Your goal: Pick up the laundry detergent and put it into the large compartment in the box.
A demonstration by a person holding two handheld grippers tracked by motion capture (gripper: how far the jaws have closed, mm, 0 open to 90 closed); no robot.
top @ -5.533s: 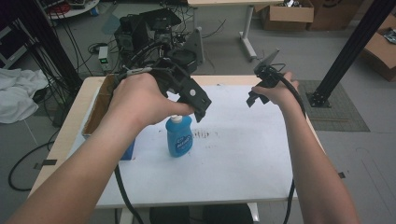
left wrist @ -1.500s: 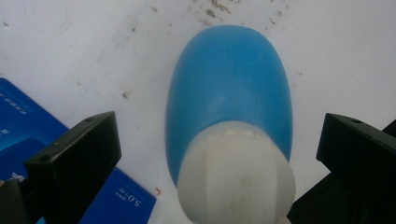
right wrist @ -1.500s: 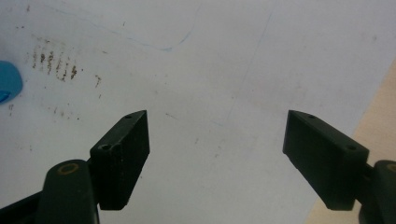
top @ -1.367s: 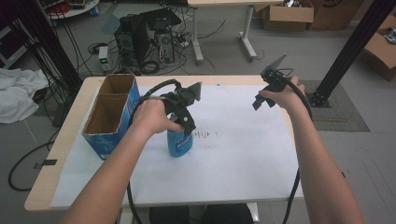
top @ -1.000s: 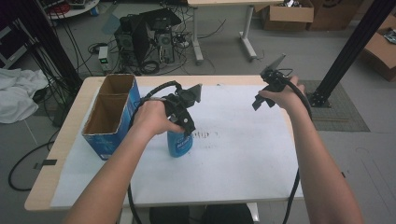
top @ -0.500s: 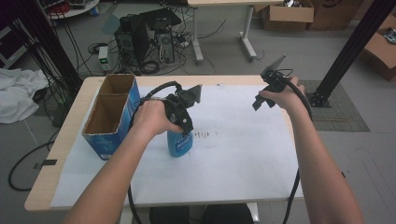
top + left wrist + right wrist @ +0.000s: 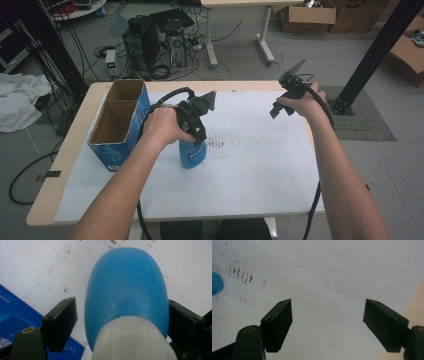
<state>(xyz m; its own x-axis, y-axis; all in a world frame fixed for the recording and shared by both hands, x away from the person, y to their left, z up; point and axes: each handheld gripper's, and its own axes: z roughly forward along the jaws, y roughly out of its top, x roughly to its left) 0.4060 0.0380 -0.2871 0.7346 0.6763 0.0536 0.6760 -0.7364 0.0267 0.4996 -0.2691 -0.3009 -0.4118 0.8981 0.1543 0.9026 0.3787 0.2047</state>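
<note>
Two tools over one wooden table [image 7: 75,165] laid with a white paper sheet [image 7: 250,170], smudged with brown marks near centre. Beyond the table: grey floor, computer tower [image 7: 142,47] with tangled cables, cardboard boxes [image 7: 305,15], a black frame post [image 7: 380,50], white cloth [image 7: 20,102] on the floor at left.

Blue cardboard box [image 7: 120,125] standing open-topped at table's left, two compartments, contents not discernible. Blue bottle [image 7: 193,152] upright on the sheet just beside the box, its top hidden under the left hand [image 7: 162,125] in the high view; label text too small to read. Cap cut off at the bottom edge of the left gripper view.

Left tool [image 7: 120,315]: jaws open, straddling the bottle's shoulder; right jaw at or against the plastic, left jaw apart by a narrow gap. Right tool [image 7: 328,322]: jaws wide apart, holding nothing, raised over bare sheet near the table's far right edge, well apart from the bottle.
</note>
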